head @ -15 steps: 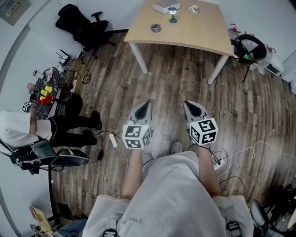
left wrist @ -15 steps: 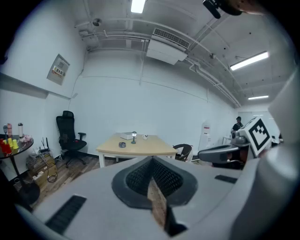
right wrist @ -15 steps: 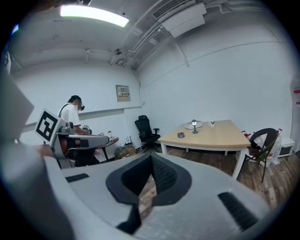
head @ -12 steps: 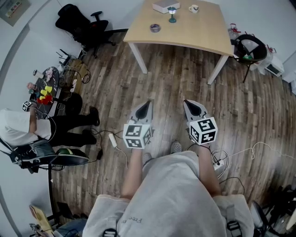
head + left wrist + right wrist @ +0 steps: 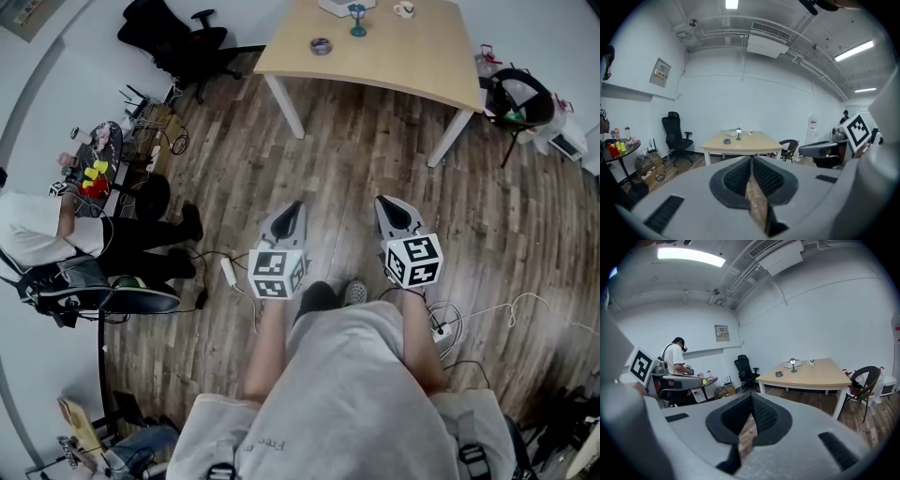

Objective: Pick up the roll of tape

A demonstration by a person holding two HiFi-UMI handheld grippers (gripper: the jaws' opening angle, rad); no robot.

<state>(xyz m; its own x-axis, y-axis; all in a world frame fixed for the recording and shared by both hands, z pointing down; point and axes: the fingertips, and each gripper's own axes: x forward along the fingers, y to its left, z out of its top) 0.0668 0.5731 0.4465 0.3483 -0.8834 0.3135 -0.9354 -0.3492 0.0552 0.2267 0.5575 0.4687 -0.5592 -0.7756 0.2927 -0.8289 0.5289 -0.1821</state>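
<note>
— While the tape (image 5: 321,45) lies up at twelve o'clock on the surface (image 5: 403,66), why are both tools carried so low?
— My guess is the person is only on the way over. Left tool (image 5: 293,208) and right tool (image 5: 386,204) are held side by side above the floor (image 5: 356,150), well apart from the surface and tipped a little downward. Nothing is within reach yet.
— And their jaws?
— Pressed together on both, with nothing between them. Each gripper view shows the ribbed faces meeting over bare floorboards. Closed jaws suit carrying, I'd say, but they must spread before any grab.
— Where is the tape among the other things?
— At about eight o'clock of the lamp (image 5: 357,19), toward the surface's nine o'clock edge, lying flat and alone. The mug (image 5: 404,10) sits at three o'clock of the lamp, well clear.
— Which tool should take it?
— Either could. The tape lies slightly to the left tool's side, so that one looks handier. Lying flat, it likely wants a pinch across the ring's wall.
</note>
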